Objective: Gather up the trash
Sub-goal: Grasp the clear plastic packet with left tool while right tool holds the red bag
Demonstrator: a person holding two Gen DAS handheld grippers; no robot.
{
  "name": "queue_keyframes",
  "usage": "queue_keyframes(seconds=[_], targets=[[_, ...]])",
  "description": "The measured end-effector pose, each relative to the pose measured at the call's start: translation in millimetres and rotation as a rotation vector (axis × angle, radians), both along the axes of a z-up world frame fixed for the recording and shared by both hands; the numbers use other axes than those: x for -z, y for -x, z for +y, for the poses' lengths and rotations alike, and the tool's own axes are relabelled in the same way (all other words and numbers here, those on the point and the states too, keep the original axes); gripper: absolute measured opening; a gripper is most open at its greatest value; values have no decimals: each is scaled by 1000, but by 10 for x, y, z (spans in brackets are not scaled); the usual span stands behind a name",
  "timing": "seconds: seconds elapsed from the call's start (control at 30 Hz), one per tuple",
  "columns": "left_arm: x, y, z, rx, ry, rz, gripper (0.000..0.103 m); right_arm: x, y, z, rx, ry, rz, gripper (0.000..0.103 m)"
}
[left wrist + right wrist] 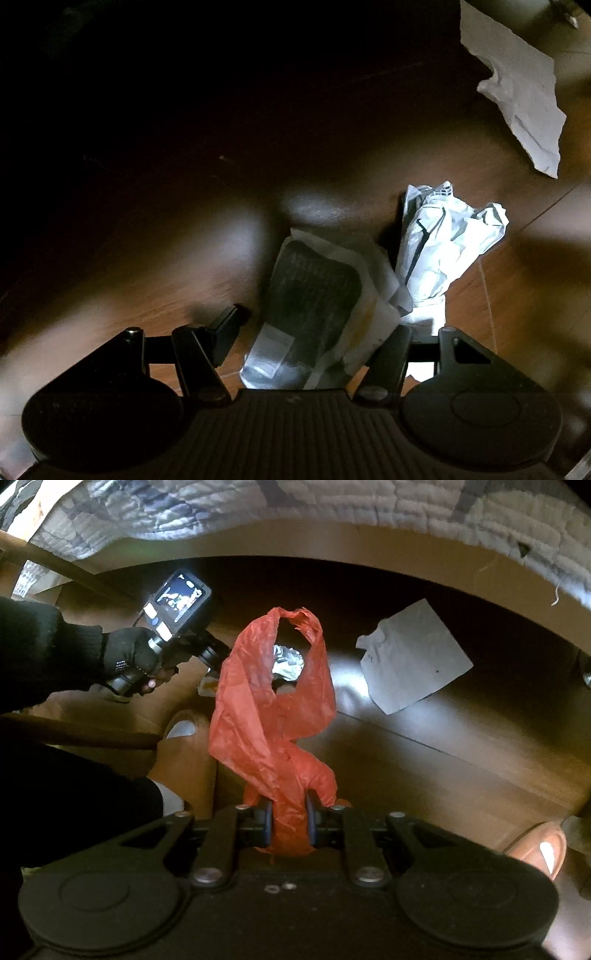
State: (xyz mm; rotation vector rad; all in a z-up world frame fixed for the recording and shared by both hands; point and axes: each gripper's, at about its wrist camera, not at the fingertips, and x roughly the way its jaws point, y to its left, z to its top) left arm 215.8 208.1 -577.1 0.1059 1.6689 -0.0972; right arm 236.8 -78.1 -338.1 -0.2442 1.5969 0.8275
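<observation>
Right gripper (290, 821): jaws pressed together, pinching the twisted neck of a red plastic bag (273, 705), which stands up from the fingers over the wooden floor (424, 775). Left gripper (314, 328): jaws spread wide around a clear wrapper (317, 310) lying on the floor; contact cannot be told. Crumpled white paper (447, 243) just right of the wrapper; flat paper sheet (517, 92) farther beyond.

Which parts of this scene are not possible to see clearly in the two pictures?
- Left wrist view: floor at upper left is lost in darkness.
- Left wrist view: flat wrapper, lower end behind the left hand-held gripper.
- Right wrist view: crumpled foil wrapper, mostly behind the red plastic bag.
</observation>
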Motion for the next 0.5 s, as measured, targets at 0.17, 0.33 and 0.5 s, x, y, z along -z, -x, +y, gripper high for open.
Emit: queue_keyframes(seconds=[0.17,0.33,0.5], targets=[[-54,30,0,-10,21,-36,42,-8,8,26,-1,4,1,17],[-136,14,-19,-26,22,-23,24,-43,25,46,-6,5,-24,17],[-408,-12,-132,10,10,-20,24,-82,57,14,-7,2,-60,17]])
